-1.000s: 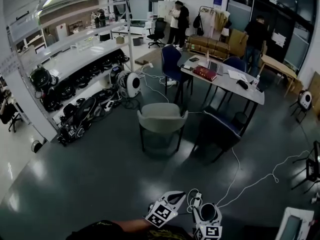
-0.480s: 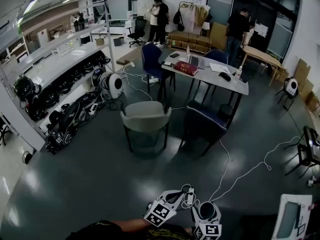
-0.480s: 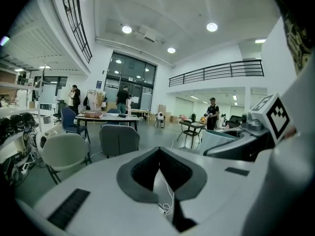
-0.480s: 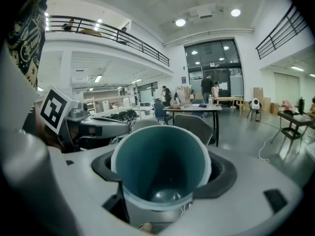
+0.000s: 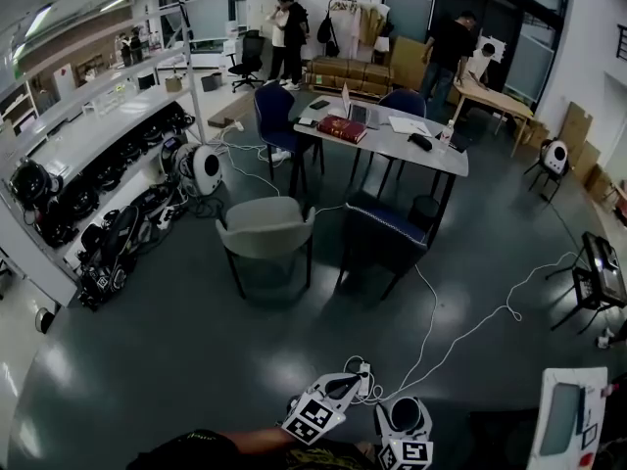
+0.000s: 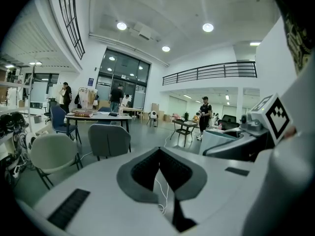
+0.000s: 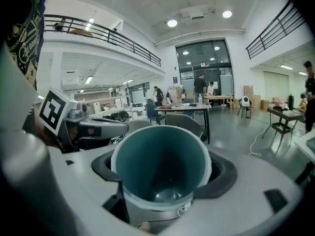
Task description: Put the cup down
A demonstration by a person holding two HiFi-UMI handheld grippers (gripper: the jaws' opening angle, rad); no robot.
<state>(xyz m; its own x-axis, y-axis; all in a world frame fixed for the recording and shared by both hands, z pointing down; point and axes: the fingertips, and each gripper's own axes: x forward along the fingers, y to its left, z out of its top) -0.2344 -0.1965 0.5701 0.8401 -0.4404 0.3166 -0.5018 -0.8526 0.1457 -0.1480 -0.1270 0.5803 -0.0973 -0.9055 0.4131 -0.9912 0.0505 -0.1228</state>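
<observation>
In the right gripper view the cup (image 7: 162,173), white outside and teal inside, fills the middle, its mouth facing the camera. My right gripper (image 7: 165,166) is shut on it, one dark pad on each side of its wall. At the bottom of the head view the cup (image 5: 406,415) appears as a dark round opening in the right gripper (image 5: 406,423), above the floor. Just to its left is my left gripper (image 5: 345,385), close beside it. The left gripper view shows that gripper (image 6: 159,151) shut, pad tips touching, nothing between them.
A grey chair (image 5: 265,235) and a dark blue chair (image 5: 387,233) stand ahead on the dark floor, with a table (image 5: 392,143) behind them. A white cable (image 5: 460,333) runs across the floor. A white device (image 5: 568,429) lies at bottom right. Equipment shelves line the left; people stand far back.
The head view has swung, so the chairs and table have slid left and nearer. Both grippers keep their place at the bottom edge, and the cup stays held.
</observation>
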